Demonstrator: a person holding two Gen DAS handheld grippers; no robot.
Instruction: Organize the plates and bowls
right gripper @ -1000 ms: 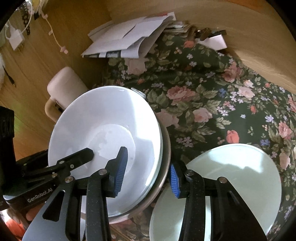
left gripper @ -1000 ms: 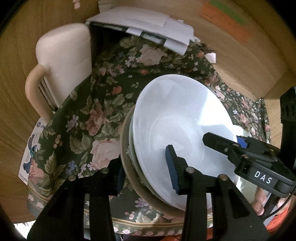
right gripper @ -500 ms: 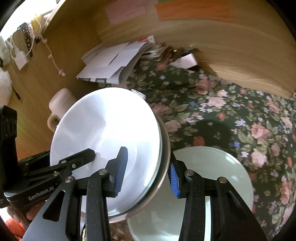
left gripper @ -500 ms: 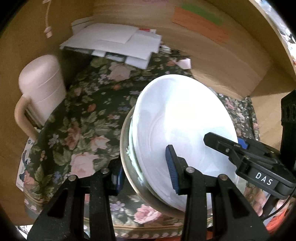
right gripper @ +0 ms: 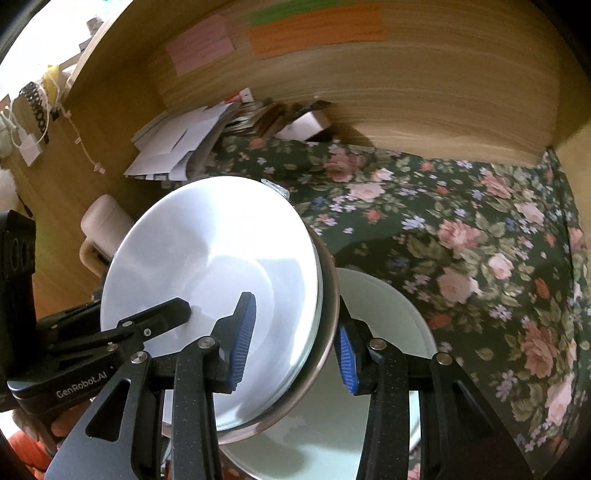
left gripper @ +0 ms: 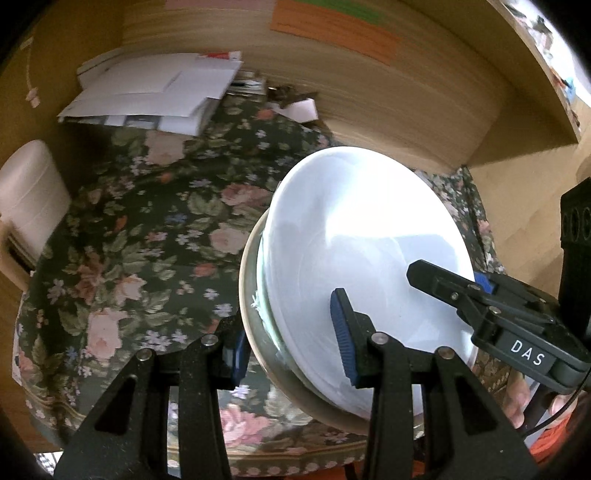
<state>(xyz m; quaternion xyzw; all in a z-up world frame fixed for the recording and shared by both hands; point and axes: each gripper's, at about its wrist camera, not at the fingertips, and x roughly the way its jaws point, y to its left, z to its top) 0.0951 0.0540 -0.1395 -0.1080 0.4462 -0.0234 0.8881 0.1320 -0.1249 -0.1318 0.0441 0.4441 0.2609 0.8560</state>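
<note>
A stack of white plates rests on a wider beige plate and hangs tilted above the floral tablecloth. My left gripper is shut on the stack's left rim, one blue pad on top and one beneath. My right gripper is shut on the opposite rim in the same way. Each gripper shows in the other's view, at the far side of the stack. A pale plate lies on the cloth below, partly hidden by the stack.
A pile of white papers lies at the back left against the wooden wall. A cream jug stands off the table's left edge. Coloured notes are stuck on the wall. The cloth to the right is bare.
Both grippers have carried the stack across the table and slightly up. More of the back wall shows, and the pale plate has slid further under the stack in the right wrist view.
</note>
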